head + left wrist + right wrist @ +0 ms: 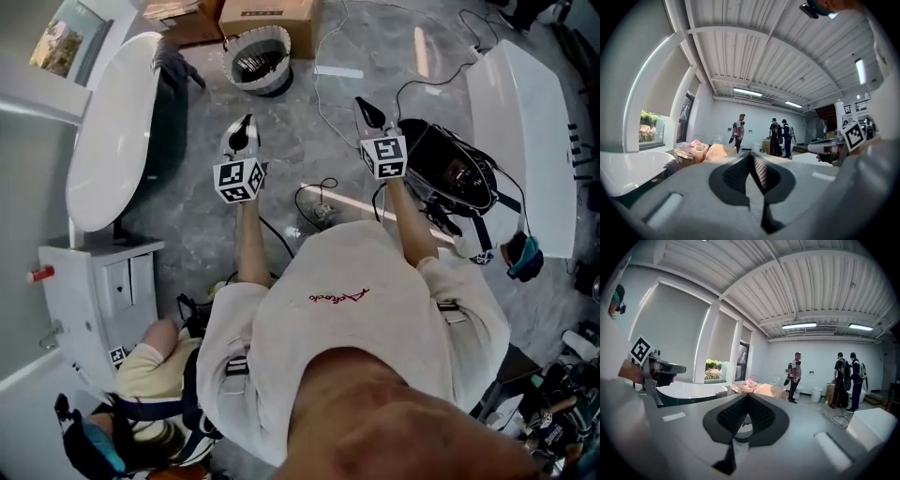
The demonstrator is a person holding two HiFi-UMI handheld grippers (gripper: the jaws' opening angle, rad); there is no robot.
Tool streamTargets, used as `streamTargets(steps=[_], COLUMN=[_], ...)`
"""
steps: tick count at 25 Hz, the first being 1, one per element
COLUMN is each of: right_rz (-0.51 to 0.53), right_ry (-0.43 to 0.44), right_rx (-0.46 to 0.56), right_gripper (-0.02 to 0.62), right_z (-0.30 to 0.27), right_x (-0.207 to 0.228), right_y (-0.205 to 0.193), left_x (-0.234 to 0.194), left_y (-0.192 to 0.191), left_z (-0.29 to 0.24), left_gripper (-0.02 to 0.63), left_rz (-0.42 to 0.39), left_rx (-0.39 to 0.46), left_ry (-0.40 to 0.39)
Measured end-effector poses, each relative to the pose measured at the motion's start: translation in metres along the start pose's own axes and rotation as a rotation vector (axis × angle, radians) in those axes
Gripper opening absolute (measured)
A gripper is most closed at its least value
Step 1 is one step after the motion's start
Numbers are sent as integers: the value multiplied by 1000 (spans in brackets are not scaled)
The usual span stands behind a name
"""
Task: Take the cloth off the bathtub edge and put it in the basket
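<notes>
Red script on our shirt point(337, 297) is too small to read. Our left claw point(244, 131) and right claw point(368, 111) are closed, empty. The dark cloth point(175, 66) drapes the bathtub point(108, 141) edge at eleven o'clock. The basket point(260, 61) stands at twelve, with a cardboard box point(267, 17) just beyond.

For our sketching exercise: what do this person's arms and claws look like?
Left claw and right claw are black and pointed, each carrying a white cube with black square markers. The white T-shirt has short sleeves and red script.
</notes>
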State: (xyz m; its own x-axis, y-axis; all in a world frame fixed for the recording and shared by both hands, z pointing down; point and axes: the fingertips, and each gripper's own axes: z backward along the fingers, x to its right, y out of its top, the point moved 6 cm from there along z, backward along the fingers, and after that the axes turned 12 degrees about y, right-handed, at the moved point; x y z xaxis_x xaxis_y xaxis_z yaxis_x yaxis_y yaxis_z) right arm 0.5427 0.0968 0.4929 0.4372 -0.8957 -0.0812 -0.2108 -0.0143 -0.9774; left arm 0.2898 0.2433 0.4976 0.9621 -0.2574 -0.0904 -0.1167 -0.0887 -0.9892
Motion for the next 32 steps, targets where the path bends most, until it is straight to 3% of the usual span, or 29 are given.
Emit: streamTargets(steps=[4,14,25,32], right_rz=[-3,-16,-20,-33], right_ry=[-62,-116,-123,-127], right_rx=[3,16,48,59], right_gripper=[6,6,6,6], right_z=[42,52,-9,-52], right_x=[22,58,168,235], right_y=[-10,-12,-7,-4], left_x=[47,80,93,110], left_y=[-3,9,29,38], left_z=[-9,-53,-157,-238], left_gripper=[2,2,2,2], left_rz=[-16,-30,-67,-70], left_rx=[9,11,22,14], left_ry=[-71,-131,-92,-106])
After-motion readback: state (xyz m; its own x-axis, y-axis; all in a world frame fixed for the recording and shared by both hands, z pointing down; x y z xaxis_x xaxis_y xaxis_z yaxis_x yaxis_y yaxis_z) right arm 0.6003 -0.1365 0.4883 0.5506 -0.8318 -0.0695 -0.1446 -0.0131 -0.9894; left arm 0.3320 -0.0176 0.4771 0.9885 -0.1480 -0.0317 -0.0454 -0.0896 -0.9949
